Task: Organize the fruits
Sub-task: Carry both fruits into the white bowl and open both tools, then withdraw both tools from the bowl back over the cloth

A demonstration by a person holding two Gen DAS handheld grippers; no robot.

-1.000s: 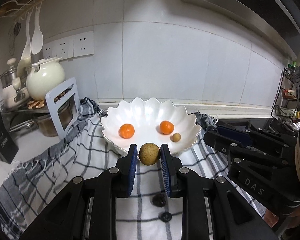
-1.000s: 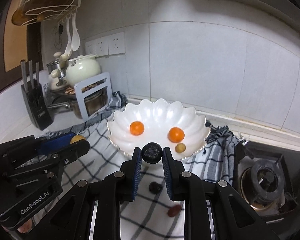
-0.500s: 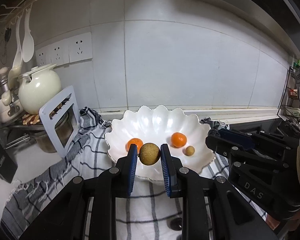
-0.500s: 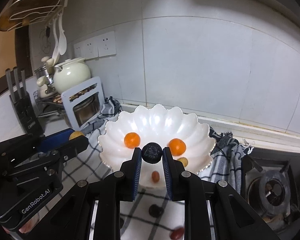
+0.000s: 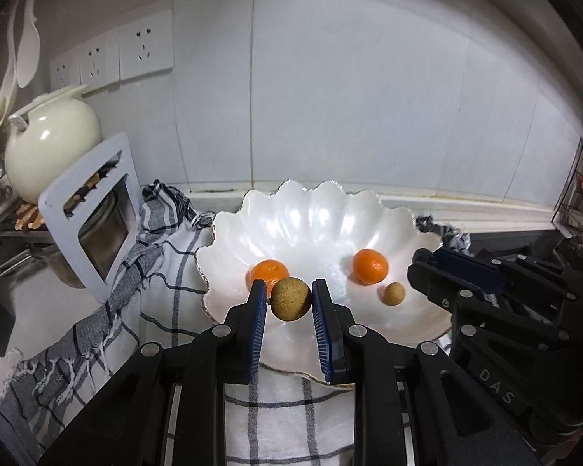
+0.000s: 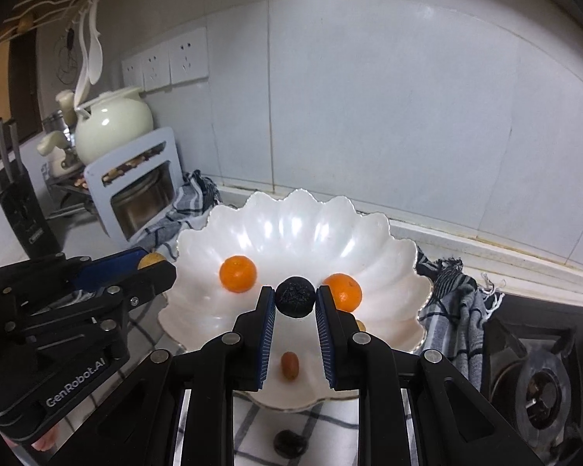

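Item: two fruits in transit to the bowl [image 5: 322, 209]. Change since a second ago: both grippers have travelled forward over the checked cloth [image 5: 167, 272], so the bowl, formerly ahead of the fingertips, now lies directly beneath them; the date [image 6: 290, 365], earlier on the cloth, now shows inside the bowl's near rim at 6 o'clock. Meaning, as a judgement: carriage is nearly done and release is the step in hand. Left gripper [image 5: 291, 303]: jaws closed narrowly on a tan fruit [image 5: 291, 299], held above the bowl's near-left floor, just in front of the left mandarin [image 5: 270, 272]. Right gripper [image 6: 295, 303]: jaws closed narrowly on a black fruit [image 6: 295, 297], held above the bowl's centre between the mandarin at 10 o'clock [image 6: 238, 273] and the mandarin at 2 o'clock [image 6: 342, 292]. Orientation: both carried fruits are near-spherical, with no long axis or pointing end discernible; the date alone is elongate, its long axis running 12 to 6 o'clock. Also in the bowl: a small tan fruit [image 5: 393, 294] at 4 o'clock. Outstanding: one dark fruit [image 6: 289, 442] on the cloth, outside the bowl at 6 o'clock.
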